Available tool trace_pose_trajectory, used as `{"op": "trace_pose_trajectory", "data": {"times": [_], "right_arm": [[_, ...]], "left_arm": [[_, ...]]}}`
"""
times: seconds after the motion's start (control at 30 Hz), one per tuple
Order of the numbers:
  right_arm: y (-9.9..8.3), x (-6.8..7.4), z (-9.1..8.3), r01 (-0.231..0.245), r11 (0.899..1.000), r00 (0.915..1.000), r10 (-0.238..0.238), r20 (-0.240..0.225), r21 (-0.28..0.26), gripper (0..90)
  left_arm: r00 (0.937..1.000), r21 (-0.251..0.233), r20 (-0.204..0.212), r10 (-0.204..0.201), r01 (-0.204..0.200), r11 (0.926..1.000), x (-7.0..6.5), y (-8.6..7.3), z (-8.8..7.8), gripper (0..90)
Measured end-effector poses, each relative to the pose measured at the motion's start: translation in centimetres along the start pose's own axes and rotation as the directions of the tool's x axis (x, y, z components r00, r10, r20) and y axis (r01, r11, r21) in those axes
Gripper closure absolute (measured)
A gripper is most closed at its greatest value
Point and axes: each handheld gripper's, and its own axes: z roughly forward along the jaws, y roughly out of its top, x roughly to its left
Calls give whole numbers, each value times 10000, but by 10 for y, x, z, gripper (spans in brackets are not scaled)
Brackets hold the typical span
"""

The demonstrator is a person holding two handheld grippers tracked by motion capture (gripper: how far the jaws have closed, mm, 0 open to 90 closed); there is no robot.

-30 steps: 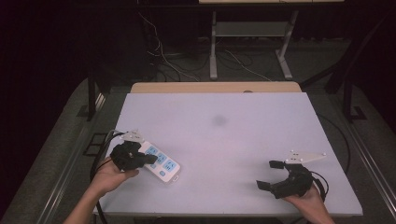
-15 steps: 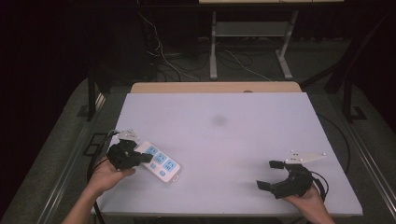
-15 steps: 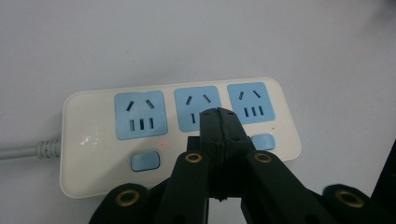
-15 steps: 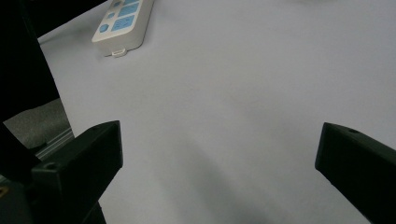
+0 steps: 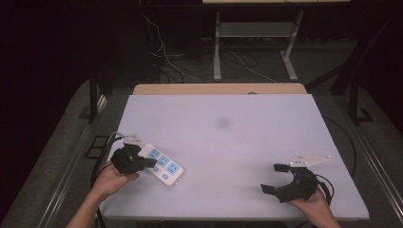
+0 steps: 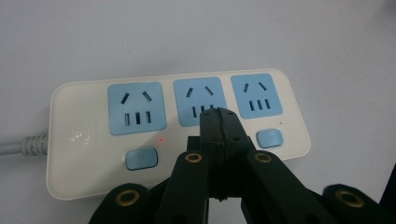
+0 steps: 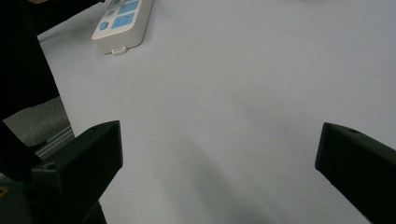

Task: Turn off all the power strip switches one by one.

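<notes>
A white power strip (image 5: 161, 164) lies near the front left corner of the white table (image 5: 228, 142), with three blue sockets and two blue buttons on top. The left gripper (image 6: 218, 116) is over it with its jaws pressed together and holding nothing. The closed tip stands above the strip between the middle socket (image 6: 200, 101) and the row of buttons, where a small red light (image 6: 160, 139) glows. I judge that the step in hand is to press a button with the closed tip. To do it well, the tip should first come over one button, for example the right button (image 6: 270, 137), and then go straight down, so the strip does not slide on the smooth table.

The right gripper (image 5: 275, 178) rests near the front right corner, well apart from the strip, with its jaws wide open and nothing between them.

Compared with a second ago, the left gripper has moved a little toward the front edge and along the strip. The strip and the right gripper are where they were.
</notes>
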Motion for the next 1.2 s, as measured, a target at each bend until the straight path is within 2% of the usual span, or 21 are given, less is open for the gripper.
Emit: {"op": "trace_pose_trajectory", "data": {"times": [0.83, 1.2], "right_arm": [[0, 0, 1, 33, 10000, 10000, -33, -19, 59, 6], [0, 0, 1, 35, 10000, 10000, -34, -15, 80, 7]], "left_arm": [[10000, 316, 78, -59, 56, 9995, 3, -4, 11, 890], [9998, 256, 147, -164, 160, 9995, 4, -6, 12, 890]]}}
